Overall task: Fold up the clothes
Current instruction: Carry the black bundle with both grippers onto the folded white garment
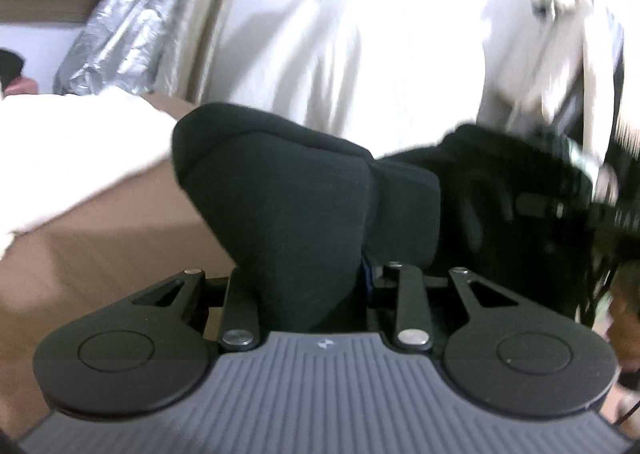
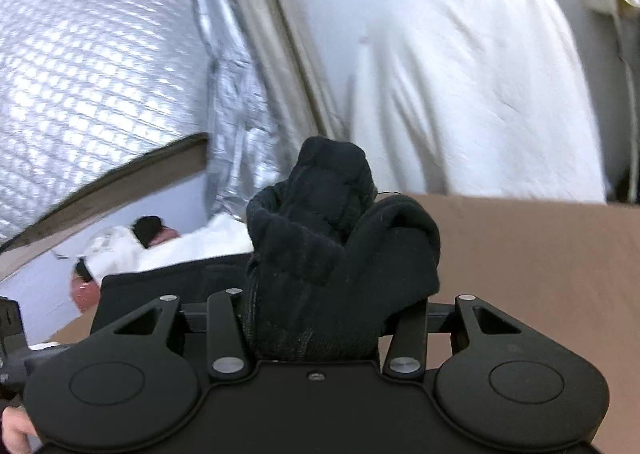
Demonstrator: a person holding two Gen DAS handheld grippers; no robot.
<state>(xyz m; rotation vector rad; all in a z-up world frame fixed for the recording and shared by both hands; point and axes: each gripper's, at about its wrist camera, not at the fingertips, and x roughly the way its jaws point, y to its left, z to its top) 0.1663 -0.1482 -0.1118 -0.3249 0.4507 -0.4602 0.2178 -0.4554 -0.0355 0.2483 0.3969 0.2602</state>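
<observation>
1. Holding the black garment (image 1: 288,197) off the brown surface (image 1: 100,246) by two bunched edges is your position now: in the left wrist view the cloth fills the centre of the frame and runs off toward the right edge, and in the right wrist view another wad of it stands up in the middle.
2. Check both grips before you move. The left gripper (image 1: 320,286) has its fingers buried in fabric, clamped together on a thick fold; the right gripper (image 2: 320,314) is likewise pinched shut on a crumpled lump of the same cloth (the fingertips themselves are hidden in both views).
3. Draw your hands apart, I would judge, until the edge between them goes straight; the right-hand wad looks bunched, so the fold may come out lumpy otherwise.
4. Keep the two grippers level with each other, so the hanging part drops evenly.
5. Lower the cloth onto bare brown surface, lower right of the right wrist view, well away from the white bedding (image 2: 192,250) at the left.
6. Slow down; both frames are smeared.
</observation>
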